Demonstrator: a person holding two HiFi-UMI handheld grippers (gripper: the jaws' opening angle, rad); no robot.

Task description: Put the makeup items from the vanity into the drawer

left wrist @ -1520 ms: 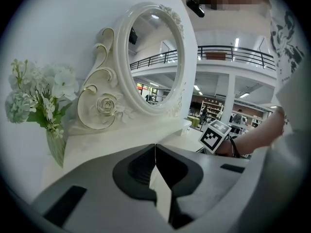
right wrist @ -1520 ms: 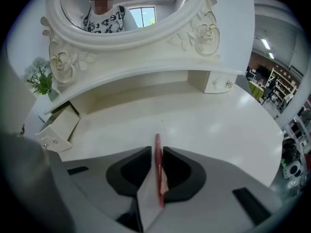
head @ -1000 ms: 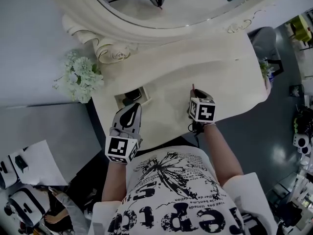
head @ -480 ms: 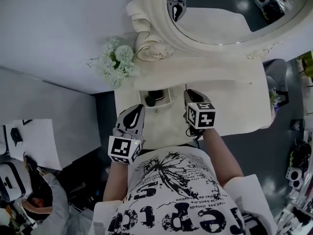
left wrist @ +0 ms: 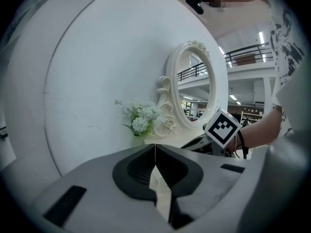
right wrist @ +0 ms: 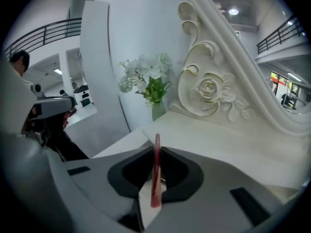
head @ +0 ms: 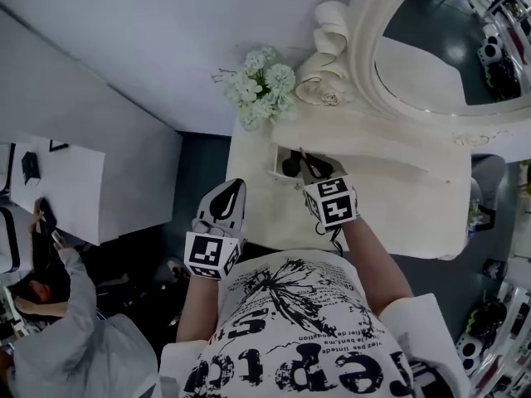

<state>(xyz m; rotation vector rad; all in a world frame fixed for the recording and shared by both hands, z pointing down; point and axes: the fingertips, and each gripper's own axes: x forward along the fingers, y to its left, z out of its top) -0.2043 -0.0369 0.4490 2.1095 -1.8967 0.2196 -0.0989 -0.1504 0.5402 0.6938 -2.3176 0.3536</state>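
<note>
My right gripper is shut on a thin red makeup stick, which stands up between its pads. In the head view it hangs right over the small open drawer in the cream vanity top, and the stick's tip points into it. A dark item lies in the drawer. My left gripper is shut with nothing between its jaws, at the vanity's front left corner. In the left gripper view the shut left gripper points toward the right gripper's marker cube.
A vase of white flowers stands at the vanity's back left, beside the carved oval mirror frame. A white wall runs behind. At the left are a white table with paper and a seated person.
My right gripper has carried the red stick leftward across the vanity top to the open drawer and rolled. My left gripper has drifted left to the vanity's front corner. The head view has swung.
</note>
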